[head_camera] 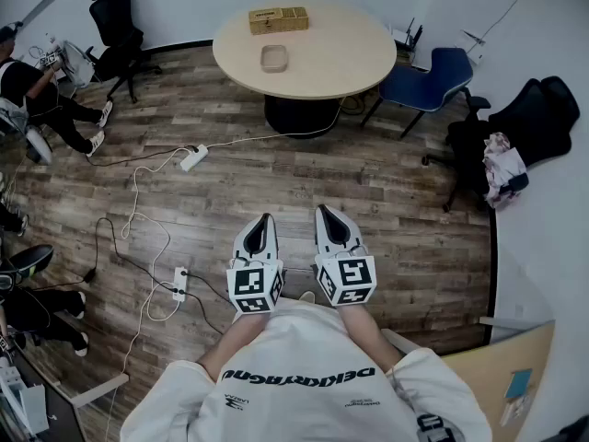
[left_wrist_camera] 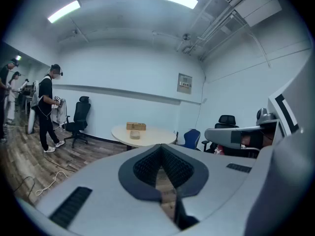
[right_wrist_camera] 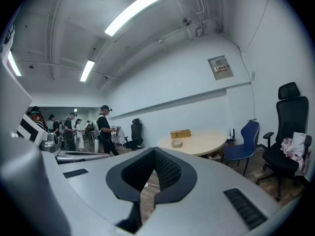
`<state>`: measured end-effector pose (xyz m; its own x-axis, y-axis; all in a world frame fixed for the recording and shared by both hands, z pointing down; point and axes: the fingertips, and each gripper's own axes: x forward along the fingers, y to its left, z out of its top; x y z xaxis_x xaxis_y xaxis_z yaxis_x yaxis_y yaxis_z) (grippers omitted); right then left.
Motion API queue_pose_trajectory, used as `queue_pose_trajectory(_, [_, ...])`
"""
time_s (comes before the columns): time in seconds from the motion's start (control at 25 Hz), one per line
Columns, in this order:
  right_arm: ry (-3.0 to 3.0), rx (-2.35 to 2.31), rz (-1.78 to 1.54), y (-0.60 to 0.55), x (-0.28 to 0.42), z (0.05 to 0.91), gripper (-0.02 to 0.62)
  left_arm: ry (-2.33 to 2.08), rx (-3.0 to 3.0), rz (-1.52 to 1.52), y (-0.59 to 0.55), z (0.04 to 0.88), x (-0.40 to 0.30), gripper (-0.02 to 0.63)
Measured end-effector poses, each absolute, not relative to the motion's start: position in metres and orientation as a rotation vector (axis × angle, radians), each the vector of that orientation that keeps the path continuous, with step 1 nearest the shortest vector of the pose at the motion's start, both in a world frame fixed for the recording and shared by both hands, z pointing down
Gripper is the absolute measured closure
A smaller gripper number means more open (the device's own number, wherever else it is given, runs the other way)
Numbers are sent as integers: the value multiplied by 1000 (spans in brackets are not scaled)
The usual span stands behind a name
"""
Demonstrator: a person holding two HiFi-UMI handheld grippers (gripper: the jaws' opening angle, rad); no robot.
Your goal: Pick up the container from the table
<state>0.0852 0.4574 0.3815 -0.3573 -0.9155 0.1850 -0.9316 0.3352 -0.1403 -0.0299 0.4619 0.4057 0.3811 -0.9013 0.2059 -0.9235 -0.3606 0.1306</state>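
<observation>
Your left gripper [head_camera: 265, 221] and right gripper [head_camera: 325, 214], lower centre, have their jaws together and empty. They are well apart from the shallow beige container [head_camera: 274, 58] on the round pale table [head_camera: 336, 53], upper centre. The white power strip [head_camera: 193, 157] and its cables could trip you.

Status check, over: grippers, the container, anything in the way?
Left gripper and right gripper both shut, empty. Container untouched on the round table across the room, box beyond it. Cables and power strip on the floor ahead.

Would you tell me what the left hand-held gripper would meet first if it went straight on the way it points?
Nothing close: the left hand-held gripper, jaws together, points across open floor toward the table. Its near edge probably comes first, though height is unclear.
</observation>
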Motion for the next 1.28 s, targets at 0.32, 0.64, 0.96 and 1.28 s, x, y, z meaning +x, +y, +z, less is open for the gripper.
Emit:
queue_pose_trajectory(0.32, [-2559,1700,380,485,75,384,563,-1650,2418,150,492,407,-36,591])
queue_pose_trajectory(0.64, [-2545,1683,449,487,77,405,563,-1655,2399,189,499,424,-37,591])
queue_pose_trajectory(0.96, [-2523,1673,452,419,64,424,563,-1626,2385,188,429,446,-48,591])
queue_pose_trajectory(1.28, [-2478,1708,411,267,55,420,563,-1602,2386,137,266,437,-68,591])
